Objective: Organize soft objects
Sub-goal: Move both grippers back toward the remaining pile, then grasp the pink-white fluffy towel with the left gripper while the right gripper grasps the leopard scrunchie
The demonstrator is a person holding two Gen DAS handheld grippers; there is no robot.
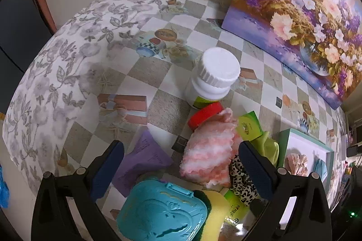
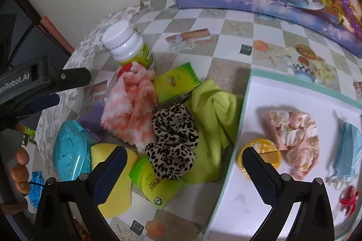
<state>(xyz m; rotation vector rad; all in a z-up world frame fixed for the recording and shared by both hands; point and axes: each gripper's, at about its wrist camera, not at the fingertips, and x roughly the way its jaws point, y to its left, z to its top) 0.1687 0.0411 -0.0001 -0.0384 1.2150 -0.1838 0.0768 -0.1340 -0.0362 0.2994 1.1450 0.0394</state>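
Both your claws gape empty: the left claw [image 1: 181, 164] over the pink-and-white fluffy cloth [image 1: 208, 152], the right claw [image 2: 184, 169] above the leopard-print scrunchie [image 2: 173, 142], just beside the white tray [image 2: 226, 207].

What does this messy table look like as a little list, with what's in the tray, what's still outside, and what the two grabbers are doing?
tray: white tray with teal rim, right side
in tray: pink floral scrunchie, blue pouch, red hair tie, yellow round lid
soft things still outside: leopard scrunchie, pink-white cloth, lime cloth, yellow sponge
left gripper: open, empty
right gripper: open, empty
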